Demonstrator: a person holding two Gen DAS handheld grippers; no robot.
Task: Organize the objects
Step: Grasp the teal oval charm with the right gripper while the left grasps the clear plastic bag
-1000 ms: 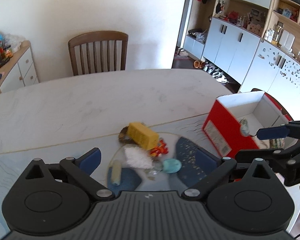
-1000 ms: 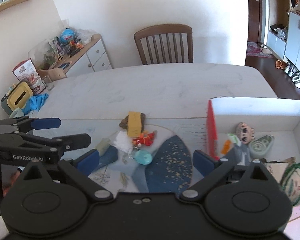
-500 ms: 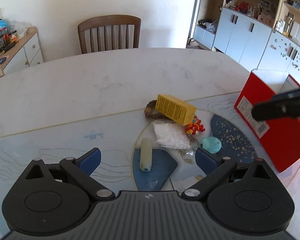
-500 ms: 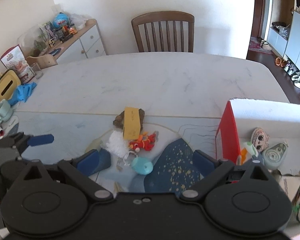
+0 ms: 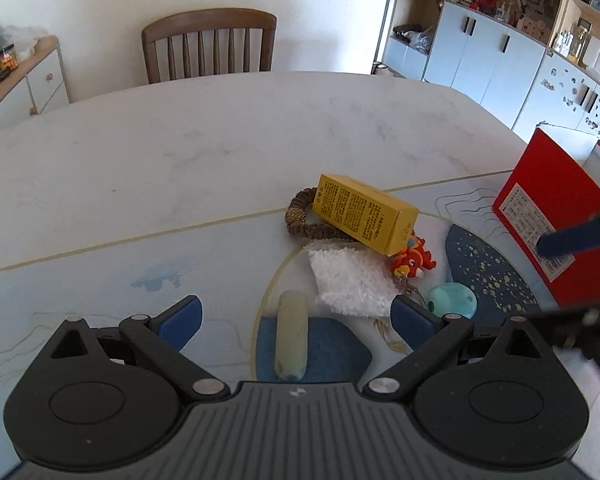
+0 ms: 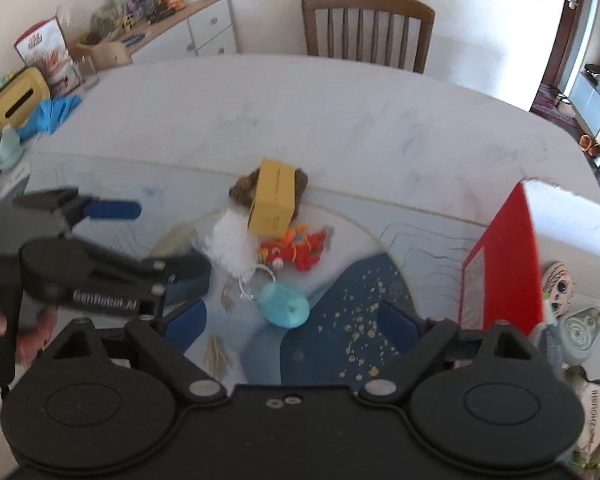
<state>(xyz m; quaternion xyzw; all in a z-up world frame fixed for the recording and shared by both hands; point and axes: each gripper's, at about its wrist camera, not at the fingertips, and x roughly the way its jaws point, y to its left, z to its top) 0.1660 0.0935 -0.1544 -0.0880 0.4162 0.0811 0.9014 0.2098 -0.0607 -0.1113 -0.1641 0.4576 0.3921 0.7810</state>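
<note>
cream roll (image 5: pixel 291 336) lies dead ahead between the gaping fingers of the left tool (image 5: pixel 296 320), long axis pointing straight away along them, while the right tool (image 6: pixel 292 320), also spread and empty, hovers nearer the teal pouch (image 6: pixel 284 305).

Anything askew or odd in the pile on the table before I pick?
Yes: the yellow cardboard carton lies tilted, propped on the brown woven ring, its near end over the white fluffy pad. Nothing looks spilled or damaged.
</note>
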